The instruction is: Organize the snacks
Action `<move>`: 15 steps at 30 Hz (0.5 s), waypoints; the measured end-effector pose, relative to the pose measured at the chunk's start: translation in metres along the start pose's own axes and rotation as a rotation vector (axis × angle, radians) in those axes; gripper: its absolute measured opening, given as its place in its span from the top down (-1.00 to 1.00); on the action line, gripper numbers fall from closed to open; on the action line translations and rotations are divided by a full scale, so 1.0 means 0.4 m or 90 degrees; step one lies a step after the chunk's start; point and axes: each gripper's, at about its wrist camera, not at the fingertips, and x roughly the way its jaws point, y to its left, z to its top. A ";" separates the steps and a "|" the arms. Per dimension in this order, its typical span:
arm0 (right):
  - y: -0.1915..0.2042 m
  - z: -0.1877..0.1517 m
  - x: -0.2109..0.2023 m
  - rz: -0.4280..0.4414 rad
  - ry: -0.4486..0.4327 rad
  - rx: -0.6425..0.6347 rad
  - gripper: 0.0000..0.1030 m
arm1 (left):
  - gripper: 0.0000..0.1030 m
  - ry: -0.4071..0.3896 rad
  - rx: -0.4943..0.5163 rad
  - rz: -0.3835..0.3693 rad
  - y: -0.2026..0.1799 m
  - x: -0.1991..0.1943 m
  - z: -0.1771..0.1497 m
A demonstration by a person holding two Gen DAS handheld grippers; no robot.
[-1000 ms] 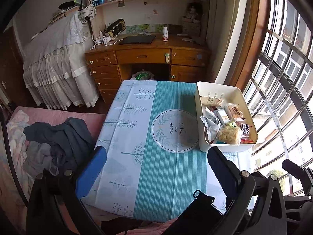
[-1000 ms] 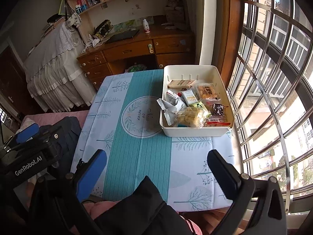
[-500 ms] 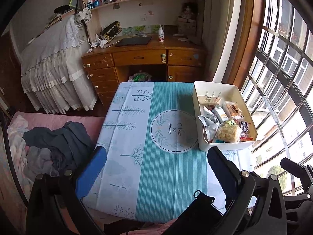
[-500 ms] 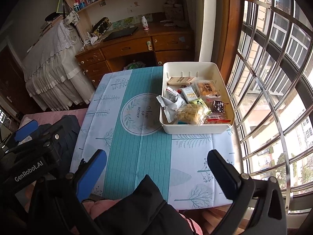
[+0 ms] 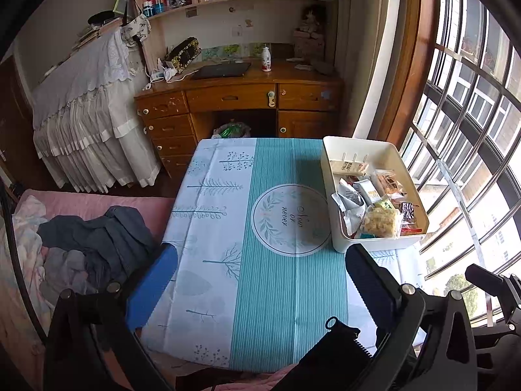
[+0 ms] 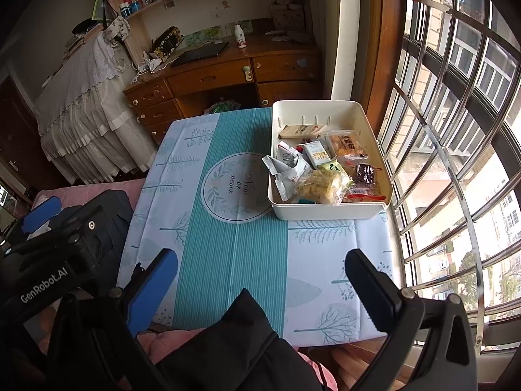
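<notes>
A white bin (image 5: 326,163) (image 6: 325,212) stands at the right side of a small table with a teal and white cloth (image 5: 270,277) (image 6: 228,244). It holds several wrapped snacks: a yellow puffed-snack bag (image 5: 381,222) (image 6: 322,182), a beige bar (image 5: 348,166) (image 6: 301,130), a white crumpled pack (image 5: 350,200) (image 6: 286,166). My left gripper (image 5: 260,283) is open and empty, high above the table's near edge. My right gripper (image 6: 260,280) is open and empty, also above the near edge, well short of the bin.
A wooden desk (image 5: 241,97) with drawers stands behind the table, with a bookshelf above. A barred window (image 6: 456,130) runs along the right. A bed with dark clothes (image 5: 97,238) lies left. My left gripper's body (image 6: 42,260) shows in the right wrist view.
Both views have shifted slightly; the table and bin sit a little lower and nearer in frame. Both grippers stay open. The snacks have not moved.
</notes>
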 end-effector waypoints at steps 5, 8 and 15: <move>0.006 -0.004 0.006 -0.005 0.003 0.005 -1.00 | -0.99 0.002 0.003 -0.002 0.005 0.003 0.003; 0.007 -0.006 0.008 -0.005 0.005 0.006 -1.00 | -0.99 0.001 0.002 -0.001 0.002 0.003 0.002; 0.017 -0.005 0.018 -0.005 0.011 0.007 -1.00 | -0.99 0.003 0.003 0.001 0.006 0.004 0.003</move>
